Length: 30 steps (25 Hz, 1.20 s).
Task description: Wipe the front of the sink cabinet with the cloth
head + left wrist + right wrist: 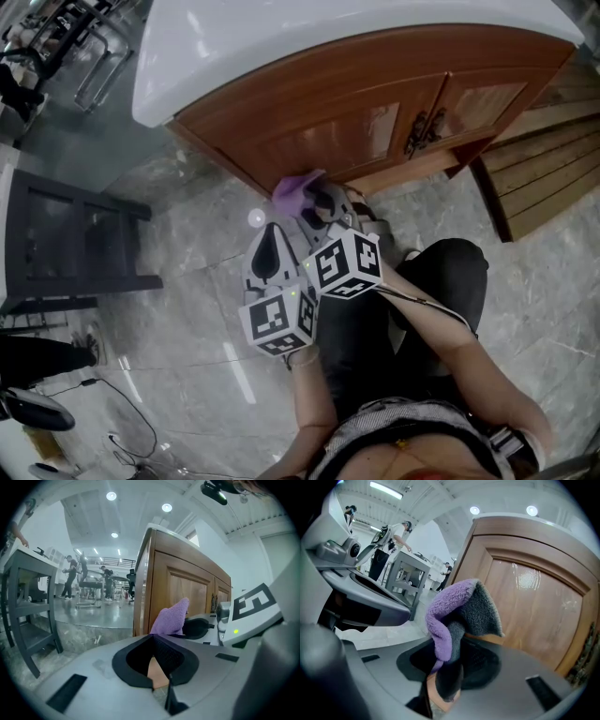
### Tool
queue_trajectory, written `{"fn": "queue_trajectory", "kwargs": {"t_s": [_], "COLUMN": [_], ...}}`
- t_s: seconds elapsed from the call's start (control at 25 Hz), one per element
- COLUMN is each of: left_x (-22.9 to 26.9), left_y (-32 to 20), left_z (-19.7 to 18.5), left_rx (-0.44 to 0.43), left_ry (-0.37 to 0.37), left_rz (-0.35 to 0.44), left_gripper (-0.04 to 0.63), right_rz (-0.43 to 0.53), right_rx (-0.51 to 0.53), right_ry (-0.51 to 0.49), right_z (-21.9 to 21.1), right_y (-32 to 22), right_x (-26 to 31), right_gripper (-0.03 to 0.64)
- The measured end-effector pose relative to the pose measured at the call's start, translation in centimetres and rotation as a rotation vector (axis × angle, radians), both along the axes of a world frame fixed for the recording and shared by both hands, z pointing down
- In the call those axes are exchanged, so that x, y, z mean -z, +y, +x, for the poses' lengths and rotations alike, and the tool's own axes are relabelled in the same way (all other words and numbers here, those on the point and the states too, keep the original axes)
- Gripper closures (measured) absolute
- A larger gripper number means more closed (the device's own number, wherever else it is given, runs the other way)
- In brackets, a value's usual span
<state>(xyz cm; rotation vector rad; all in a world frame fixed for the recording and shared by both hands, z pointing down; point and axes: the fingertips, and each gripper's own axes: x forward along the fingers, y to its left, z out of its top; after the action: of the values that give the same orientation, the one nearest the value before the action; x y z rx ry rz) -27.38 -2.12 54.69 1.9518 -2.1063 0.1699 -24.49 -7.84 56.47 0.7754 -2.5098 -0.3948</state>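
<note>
A fluffy purple-and-grey cloth (461, 611) is pinched by the right gripper (447, 667) beside the glossy wooden sink cabinet (534, 606); the jaws of the left gripper (154, 658) are pressed together.

Purple-and-grey cloth (459, 616) against red-brown wood.
The cabinet (356, 112) is glossy reddish-brown with dark handles (424, 131); the sink top (281, 37) above it is white, the floor (187, 309) below it grey and veined. The left hand-held gripper (272, 228) and right hand-held gripper (316, 199) are grey, their marker cubes (345, 264) black-and-white.
</note>
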Motion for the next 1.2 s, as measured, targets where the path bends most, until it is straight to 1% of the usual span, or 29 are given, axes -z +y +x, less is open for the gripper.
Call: {"fn": "queue_trajectory", "kwargs": {"t_s": [0.32,0.92,1.2], "left_x": [-0.5,-1.1,-1.4], "left_y": [-0.8,-2.4,-3.0], "left_z": [1.2,3.7,4.6], "left_rx": [-0.027,-0.085,-0.106], "left_ry": [0.009,0.018,0.023], "left_rz": [-0.007,-0.015,-0.018], "left_gripper": [0.595,0.595,0.595], "right_rz": [0.005,0.006,-0.001], "right_rx": [-0.051,-0.091,-0.125], "right_ry": [0.016,0.024,0.015], "right_z": [1.9,4.4,6.4], "right_y": [-1.4,-2.5,-3.4], "right_x": [-0.1,-0.3,-0.3], "right_gripper": [0.44,0.44,0.44]}}
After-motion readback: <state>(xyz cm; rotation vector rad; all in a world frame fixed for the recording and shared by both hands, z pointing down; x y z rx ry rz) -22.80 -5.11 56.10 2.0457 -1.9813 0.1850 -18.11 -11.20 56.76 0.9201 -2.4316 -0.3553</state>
